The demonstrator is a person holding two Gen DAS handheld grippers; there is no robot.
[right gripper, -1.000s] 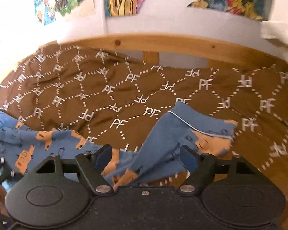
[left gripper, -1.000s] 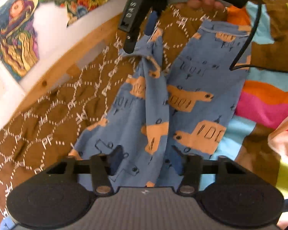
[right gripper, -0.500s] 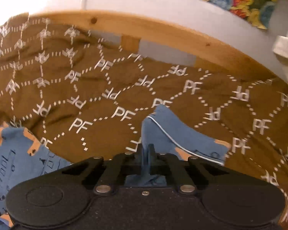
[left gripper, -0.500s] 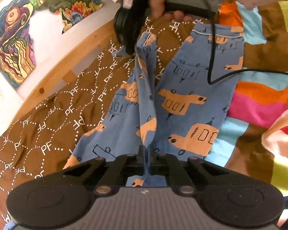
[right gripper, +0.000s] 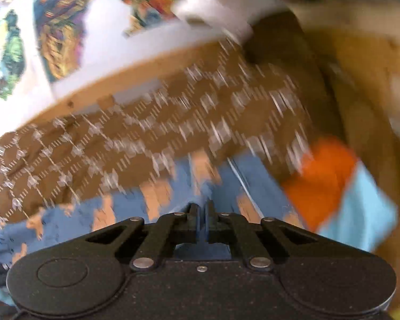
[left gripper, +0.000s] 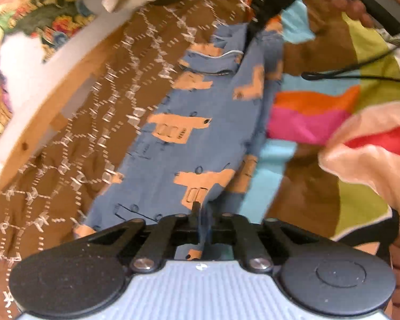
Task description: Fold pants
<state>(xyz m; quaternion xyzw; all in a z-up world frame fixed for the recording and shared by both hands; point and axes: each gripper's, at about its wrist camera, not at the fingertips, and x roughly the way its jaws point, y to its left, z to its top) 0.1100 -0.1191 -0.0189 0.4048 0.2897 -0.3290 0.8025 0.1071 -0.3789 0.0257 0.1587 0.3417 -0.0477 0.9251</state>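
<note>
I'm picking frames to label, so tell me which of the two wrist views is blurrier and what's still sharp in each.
Right wrist view: heavy motion smear across the brown bedspread, the wall pictures and the pants; only the right tongs stay crisp. Left wrist view: milder blur; the pants' print is readable, and the left tongs are sharp.

A wooden-framed bed carries a brown patterned cover; blue pants lie across it, beside a bright patchwork blanket.
</note>
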